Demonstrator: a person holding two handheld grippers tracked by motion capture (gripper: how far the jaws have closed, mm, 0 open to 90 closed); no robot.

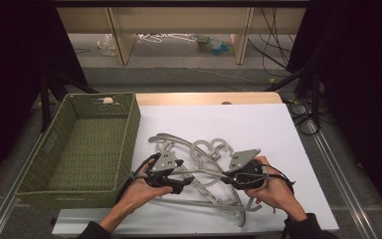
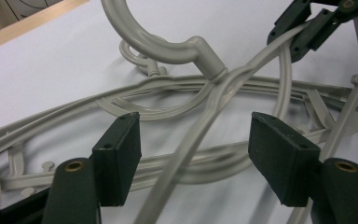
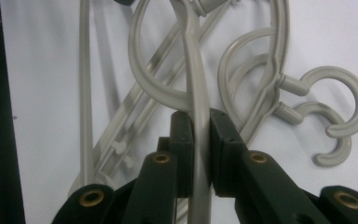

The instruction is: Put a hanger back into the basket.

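A tangle of grey plastic hangers [image 1: 204,159] lies on the white table [image 1: 258,124]. My right gripper [image 3: 200,126] is shut on the thin arm of one hanger [image 3: 193,70], which runs up between its pads. In the high view that right gripper [image 1: 229,177] sits at the right of the pile. The same hanger arm [image 2: 223,98] passes between the pads of my left gripper [image 2: 193,135], which stand apart from it on both sides. The left gripper [image 1: 186,181] faces the right one from the pile's left. Farther along that arm, the right gripper [image 2: 307,28] appears in the left gripper view.
A green woven basket [image 1: 129,144] stands at the table's left, close to my left hand. Several hanger hooks [image 3: 340,112] curl beside the held arm. A wooden shelf frame [image 1: 124,40] and floor cables [image 1: 273,45] lie beyond the table's far edge.
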